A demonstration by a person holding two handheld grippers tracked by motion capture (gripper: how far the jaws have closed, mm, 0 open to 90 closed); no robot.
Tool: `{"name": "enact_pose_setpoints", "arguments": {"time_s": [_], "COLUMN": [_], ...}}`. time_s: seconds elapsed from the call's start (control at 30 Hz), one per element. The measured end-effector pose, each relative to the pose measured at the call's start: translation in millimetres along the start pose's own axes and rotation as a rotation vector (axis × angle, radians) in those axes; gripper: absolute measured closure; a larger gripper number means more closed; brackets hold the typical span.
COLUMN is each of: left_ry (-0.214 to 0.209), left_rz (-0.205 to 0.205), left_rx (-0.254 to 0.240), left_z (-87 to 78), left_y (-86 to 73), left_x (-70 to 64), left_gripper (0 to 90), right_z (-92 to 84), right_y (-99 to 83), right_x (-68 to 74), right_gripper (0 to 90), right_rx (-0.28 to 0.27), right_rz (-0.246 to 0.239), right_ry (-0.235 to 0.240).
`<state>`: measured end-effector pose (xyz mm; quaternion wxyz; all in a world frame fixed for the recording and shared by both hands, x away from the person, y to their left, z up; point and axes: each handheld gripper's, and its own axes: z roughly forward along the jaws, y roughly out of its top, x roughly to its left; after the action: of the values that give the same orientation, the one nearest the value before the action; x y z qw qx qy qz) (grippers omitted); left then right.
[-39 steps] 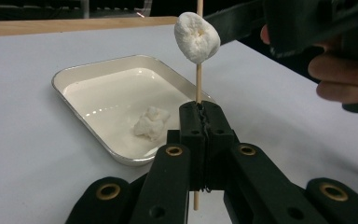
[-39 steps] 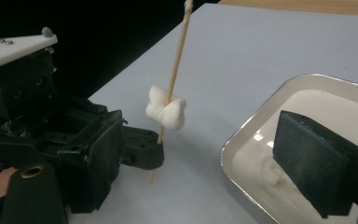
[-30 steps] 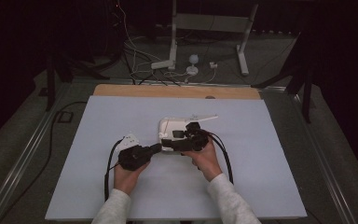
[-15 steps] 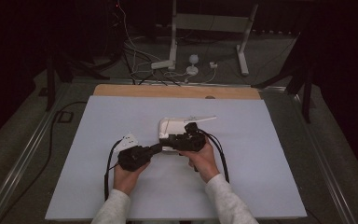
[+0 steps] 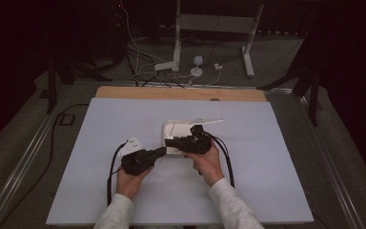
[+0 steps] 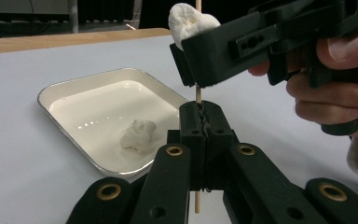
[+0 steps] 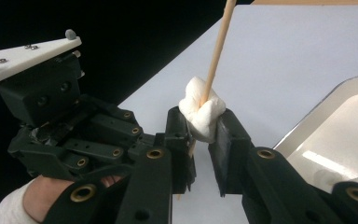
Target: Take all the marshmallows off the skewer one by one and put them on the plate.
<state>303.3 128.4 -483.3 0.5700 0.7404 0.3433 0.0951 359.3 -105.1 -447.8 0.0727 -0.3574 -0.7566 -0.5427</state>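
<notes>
Your left gripper (image 6: 200, 122) has its jaws clamped tight on a wooden skewer (image 6: 197, 91), holding it upright near the middle of the white table (image 5: 276, 162). Your right gripper (image 7: 204, 135) has just been closing and now pinches the marshmallow (image 7: 200, 114) threaded on that stick. Next, I judge, you slide it along, steadily, keeping the stick from bending. Another marshmallow (image 6: 138, 134) waits in the tray (image 6: 65, 88). Beyond the far edge lie a dark floor, cables (image 5: 181, 76) and stand legs.
</notes>
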Motion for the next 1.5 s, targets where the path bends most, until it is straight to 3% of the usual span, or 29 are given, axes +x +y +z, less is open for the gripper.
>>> {"name": "enact_pose_setpoints", "arguments": {"time_s": [0.23,0.27,0.3,0.33,0.37,0.4,0.5,0.57,0.63,0.7,0.8,0.9,1.07,1.5], "left_ry": [0.011,0.022,0.039,0.039,0.027,0.025,0.027,0.038,0.073,0.067,0.051,0.053,0.048,0.044], "left_rz": [0.02,0.032,0.066,0.07,0.051,0.056,0.079,0.086,0.11,0.079,0.048,0.043,0.03,0.002], "left_rx": [0.017,0.036,0.074,0.083,0.067,0.062,0.061,0.076,0.131,0.126,0.081,0.079,0.064,0.036], "left_z": [1.9,2.9,5.4,7.1,7.1,7.9,10.4,10.9,13.2,12.1,8.7,7.9,6.4,2.6], "left_y": [0.1,-0.3,-2.6,-5.6,-6.1,-4.3,-2.5,-2.8,-8.9,-11.0,-7.9,-7.8,-6.9,-5.6], "left_x": [-1.1,-1.6,-3.2,-3.8,-3.7,-5.1,-9.2,-9.3,-9.3,-5.4,-2.3,-2.0,-1.4,2.2], "left_gripper": [90.0,90.0,90.0,90.0,90.0,90.0,90.0,90.0,90.0,90.0,90.0,90.0,90.0,90.0], "right_z": [-3.3,-4.3,-7.0,-13.2,-20.4,-25.4,-32.9,-36.2,-43.5,-57.1,-68.2,-69.2,-60.7,-44.1], "right_y": [1.9,2.2,2.8,5.7,9.8,13.5,20.0,22.0,24.5,31.1,37.1,35.6,29.1,20.6], "right_x": [-0.6,-0.6,-0.5,-2.0,-3.9,-5.0,-1.7,-1.4,-3.8,-7.3,-8.1,-11.1,-16.5,-25.2], "right_gripper": [79.1,79.3,80.2,80.7,80.7,80.7,80.6,80.5,81.5,81.9,81.6,81.1,80.3,78.9], "right_rx": [-0.028,-0.036,-0.064,-0.111,-0.148,-0.15,-0.126,-0.132,-0.196,-0.251,-0.209,-0.178,-0.149,-0.063], "right_rz": [0.008,0.006,0.009,0.033,0.06,0.061,0.011,0.005,0.033,0.061,0.024,0.007,0.003,-0.042], "right_ry": [-0.024,-0.032,-0.041,-0.034,-0.039,-0.044,-0.07,-0.082,-0.075,-0.073,-0.111,-0.138,-0.154,-0.27]}}
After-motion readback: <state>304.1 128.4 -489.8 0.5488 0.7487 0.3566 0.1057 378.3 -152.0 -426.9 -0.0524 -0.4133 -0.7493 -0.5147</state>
